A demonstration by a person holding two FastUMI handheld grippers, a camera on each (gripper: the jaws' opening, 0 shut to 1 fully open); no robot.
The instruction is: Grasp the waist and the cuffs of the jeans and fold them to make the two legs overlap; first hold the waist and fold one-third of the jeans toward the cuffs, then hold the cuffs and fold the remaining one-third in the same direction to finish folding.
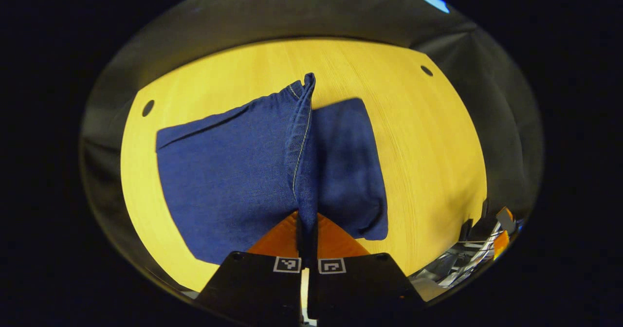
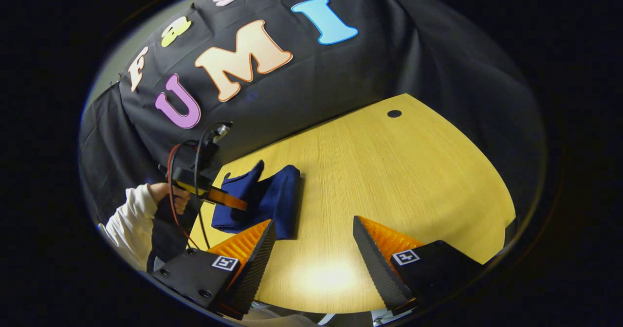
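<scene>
Though pinched, jeans between fingers

Yellow wood-grain table with small dark round holes near its far corners. Black cloth wall hangs creased behind it. Bright light patch on the near tabletop.

You are looking at jeans in dark blue denim; pale stitching is running along the raised hem at 12 o'clock. The table is showing a yellow wood grain with fine lines, and a dark round hole is sitting at 10 o'clock. In the right gripper view, the sleeve at 8 o'clock is appearing white, with red and black cables beside it.
</scene>
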